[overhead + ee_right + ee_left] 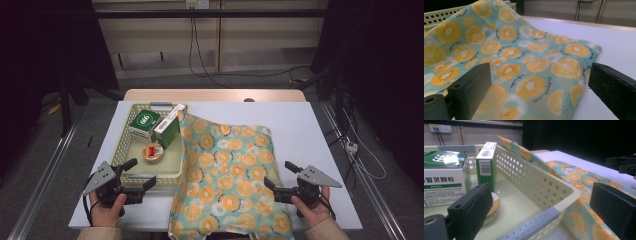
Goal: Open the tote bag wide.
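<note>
Jaws of both grippers, left gripper (134,175) and right gripper (281,176), are held released beside the cloth (227,172), seemingly for grasping its edges.

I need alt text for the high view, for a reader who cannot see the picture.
A person holds an open left hand-held gripper and an open right hand-held gripper over a white table. Between them lies a cloth with an orange-slice print, its left edge draped on a cream basket holding two green boxes and a round tin.
</note>
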The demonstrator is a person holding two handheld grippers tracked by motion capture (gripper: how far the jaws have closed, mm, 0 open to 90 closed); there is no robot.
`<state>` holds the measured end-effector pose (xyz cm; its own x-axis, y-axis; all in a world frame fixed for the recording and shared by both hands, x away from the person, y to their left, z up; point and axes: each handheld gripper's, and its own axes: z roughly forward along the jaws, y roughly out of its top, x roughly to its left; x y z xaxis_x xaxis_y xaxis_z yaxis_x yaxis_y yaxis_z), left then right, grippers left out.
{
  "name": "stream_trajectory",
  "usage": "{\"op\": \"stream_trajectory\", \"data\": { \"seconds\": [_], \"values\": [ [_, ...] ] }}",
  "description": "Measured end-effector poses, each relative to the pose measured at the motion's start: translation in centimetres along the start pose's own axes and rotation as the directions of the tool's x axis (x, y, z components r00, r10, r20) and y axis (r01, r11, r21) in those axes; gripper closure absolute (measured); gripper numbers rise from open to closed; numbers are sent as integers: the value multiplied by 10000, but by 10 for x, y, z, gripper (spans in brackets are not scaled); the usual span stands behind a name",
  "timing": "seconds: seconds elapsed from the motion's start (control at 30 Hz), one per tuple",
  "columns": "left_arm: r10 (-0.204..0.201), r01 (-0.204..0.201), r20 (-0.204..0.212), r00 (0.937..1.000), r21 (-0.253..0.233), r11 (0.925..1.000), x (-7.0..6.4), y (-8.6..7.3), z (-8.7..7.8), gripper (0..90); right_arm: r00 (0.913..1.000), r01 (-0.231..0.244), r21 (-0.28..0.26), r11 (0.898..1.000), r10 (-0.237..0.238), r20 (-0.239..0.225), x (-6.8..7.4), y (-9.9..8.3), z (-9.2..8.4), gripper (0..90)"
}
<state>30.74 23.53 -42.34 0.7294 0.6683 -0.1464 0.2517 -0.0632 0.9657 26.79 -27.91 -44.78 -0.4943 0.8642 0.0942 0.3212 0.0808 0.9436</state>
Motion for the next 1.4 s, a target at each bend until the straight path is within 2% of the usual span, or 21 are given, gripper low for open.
{"op": "stream_trajectory", "data": {
  "seconds": [0.23,0.33,0.4,0.43,0.57,0.6,0.63,0.8,0.83,0.87,0.9,0.97,1.0,1.23,1.27,1.3,1.33,1.37,1.4],
  "values": [
    [-60,60,26,10000,-18,10000,0,0,-1,44,9999,-67,444,9990,62,128,-3,-1,4,52],
    [-51,51,63,10000,-8,10000,-1,0,-1,44,9992,-200,948,9953,166,365,-10,4,9,54],
    [-53,53,76,10000,3,10000,-2,0,-1,44,9985,-218,970,9950,168,530,-12,7,12,60],
    [-37,38,67,10000,-47,10000,-2,1,-1,44,9967,-285,1299,9911,182,795,-19,12,18,71],
    [-85,86,54,9999,-108,9999,-2,1,-3,44,9943,-508,1550,9866,353,1010,-31,18,28,93],
    [-40,41,65,10000,-126,9999,-1,2,-4,43,9905,-566,1808,9819,326,1333,-39,22,36,116],
    [-75,76,77,9999,-131,9999,-2,2,-4,43,9887,-579,1966,9788,289,1470,-43,23,41,117],
    [-54,55,119,9999,-47,10000,-3,1,-3,43,9786,-853,2741,9579,288,2039,-66,28,65,160],
    [1,-1,123,9999,-24,10000,-4,1,-3,43,9786,-853,2741,9579,288,2039,-66,28,65,160],
    [11,-11,127,9999,-15,10000,-4,1,-3,44,9770,-1071,2858,9523,475,2080,-73,30,74,191],
    [-5,6,173,9999,-34,10000,-4,2,-3,44,9770,-1071,2858,9523,475,2080,-73,30,74,191],
    [57,-56,185,9998,-50,10000,-5,2,-3,44,9752,-775,3039,9495,87,2213,-76,33,83,215],
    [27,-26,210,9998,-46,10000,-5,3,-3,44,9767,-850,3071,9479,183,2138,-79,35,92,266],
    [89,-89,263,9996,14,10000,-9,4,-2,43,9753,-874,3275,9408,139,2205,-80,39,113,287],
    [93,-94,269,9996,22,10000,-9,4,-2,43,9753,-888,3350,9380,136,2205,-80,40,116,293],
    [76,-77,271,9996,11,10000,-9,4,-2,43,9716,-801,3567,9308,-70,2365,-80,40,122,356],
    [92,-93,288,9995,17,10000,-9,4,-2,43,9716,-801,3567,9308,-70,2365,-80,40,122,356],
    [87,-88,267,9996,36,10000,-10,4,-2,43,9712,-857,3721,9242,-58,2381,-80,39,124,409],
    [100,-102,278,9996,61,9999,-10,4,-2,44,9728,-1038,3733,9219,159,2313,-81,37,126,419]
  ]
}}
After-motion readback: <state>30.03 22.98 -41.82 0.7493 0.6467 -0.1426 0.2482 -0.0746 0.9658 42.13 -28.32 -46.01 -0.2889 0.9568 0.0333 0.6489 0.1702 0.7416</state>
